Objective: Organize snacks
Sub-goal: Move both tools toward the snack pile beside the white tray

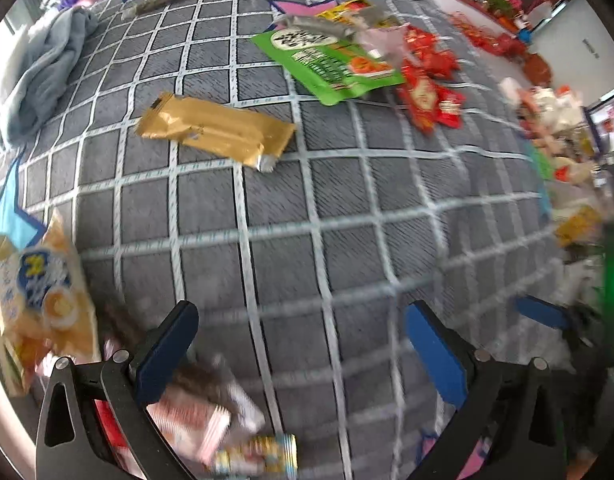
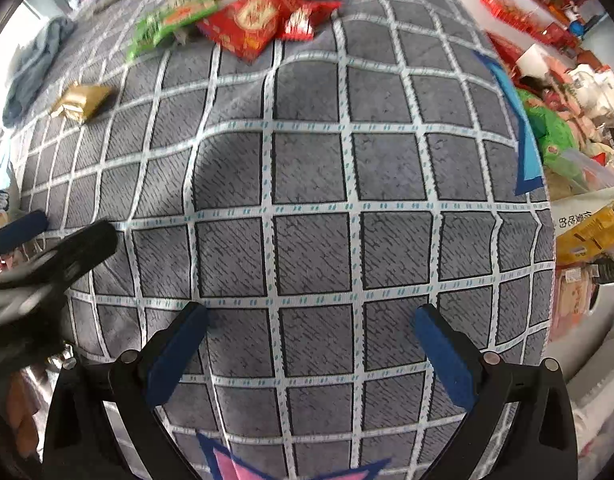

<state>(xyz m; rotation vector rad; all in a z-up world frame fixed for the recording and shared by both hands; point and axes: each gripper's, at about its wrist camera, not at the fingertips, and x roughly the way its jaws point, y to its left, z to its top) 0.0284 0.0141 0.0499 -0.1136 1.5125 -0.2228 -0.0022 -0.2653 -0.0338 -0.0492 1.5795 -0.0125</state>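
Left gripper [image 1: 303, 344]: jaws spread wide, nothing between them, over the grey checked cloth [image 1: 291, 208]. Pink wrapped snack [image 1: 195, 412] lies just beside its left finger; yellow chip bag [image 1: 39, 292] at the left edge. Right gripper [image 2: 311, 344]: also wide, holding nothing, bare cloth beneath. Farther out: gold packet [image 1: 215, 130] lying alone mid-cloth. Beyond it, green bag [image 1: 331, 66] touching a cluster of red packets [image 1: 427, 92]. Blue towel [image 1: 43, 68] far left.
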